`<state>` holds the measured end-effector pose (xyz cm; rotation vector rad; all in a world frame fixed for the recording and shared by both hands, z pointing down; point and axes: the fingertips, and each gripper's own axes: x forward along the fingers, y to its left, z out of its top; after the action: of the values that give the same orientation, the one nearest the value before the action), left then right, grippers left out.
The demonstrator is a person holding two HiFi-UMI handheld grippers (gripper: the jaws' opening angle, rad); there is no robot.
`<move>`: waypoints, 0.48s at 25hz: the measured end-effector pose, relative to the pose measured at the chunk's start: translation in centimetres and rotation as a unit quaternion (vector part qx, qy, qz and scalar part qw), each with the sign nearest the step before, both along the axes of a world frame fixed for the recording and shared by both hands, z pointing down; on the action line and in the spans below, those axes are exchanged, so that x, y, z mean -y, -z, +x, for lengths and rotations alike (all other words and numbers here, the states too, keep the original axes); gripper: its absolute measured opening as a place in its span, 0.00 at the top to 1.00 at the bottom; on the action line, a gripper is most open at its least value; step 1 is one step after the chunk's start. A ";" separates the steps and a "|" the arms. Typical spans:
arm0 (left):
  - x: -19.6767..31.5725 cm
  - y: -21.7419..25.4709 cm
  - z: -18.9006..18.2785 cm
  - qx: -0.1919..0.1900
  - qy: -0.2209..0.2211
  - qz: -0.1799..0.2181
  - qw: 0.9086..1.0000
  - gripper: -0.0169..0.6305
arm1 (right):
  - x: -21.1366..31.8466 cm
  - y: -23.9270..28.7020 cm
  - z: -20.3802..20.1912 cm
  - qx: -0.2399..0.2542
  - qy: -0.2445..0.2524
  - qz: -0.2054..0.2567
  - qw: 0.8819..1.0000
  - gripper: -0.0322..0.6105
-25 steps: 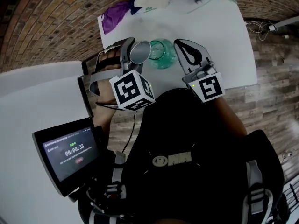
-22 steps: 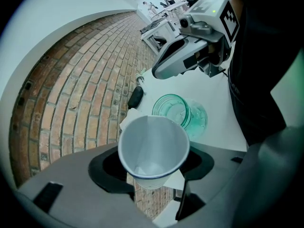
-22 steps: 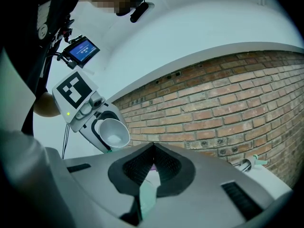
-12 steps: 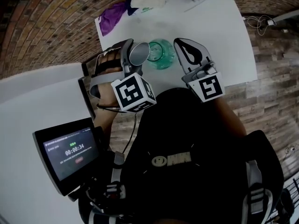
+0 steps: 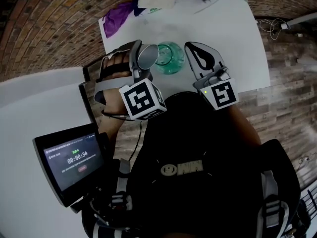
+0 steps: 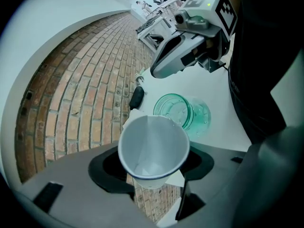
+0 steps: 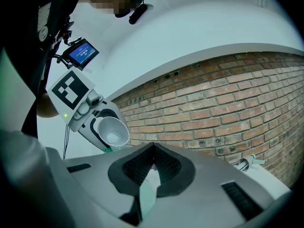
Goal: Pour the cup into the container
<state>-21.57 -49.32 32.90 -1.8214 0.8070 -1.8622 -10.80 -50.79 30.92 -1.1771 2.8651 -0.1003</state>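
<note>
Screen timer [image 5: 78,158] ticked to 00:00:34, apparently (cup [image 6: 153,148] tilted).

- Cup [image 6: 153,151]: white, with a thin blue rim.
- Container [image 6: 183,112]: see-through green.
- Surface [image 5: 223,33]: plain white.
- Cloth [image 5: 116,18], upper left: purple.
- Brickwork [image 5: 44,29]: reddish-brown brick pattern.

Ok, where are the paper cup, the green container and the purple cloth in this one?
paper cup [image 6: 153,146], left gripper view, on its inner wall.
green container [image 6: 197,118], left gripper view, on its side wall.
purple cloth [image 5: 115,21], head view, on its middle.
</note>
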 end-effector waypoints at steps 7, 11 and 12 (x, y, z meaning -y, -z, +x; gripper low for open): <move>-0.1 0.2 0.4 -0.006 -0.002 0.006 1.000 0.52 | -0.2 0.2 0.1 -0.004 0.000 0.001 1.000 0.94; -0.2 0.1 0.6 -0.009 -0.007 0.011 1.000 0.52 | -0.7 -0.1 -0.1 -0.011 0.004 0.003 1.000 0.94; -0.2 0.1 0.6 -0.009 -0.007 0.012 1.000 0.52 | -0.8 -0.2 -0.2 -0.013 0.006 0.004 1.000 0.94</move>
<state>-21.02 -49.08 32.79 -1.8263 0.8173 -1.8234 -10.98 -50.04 31.13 -1.1699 2.8923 -0.0744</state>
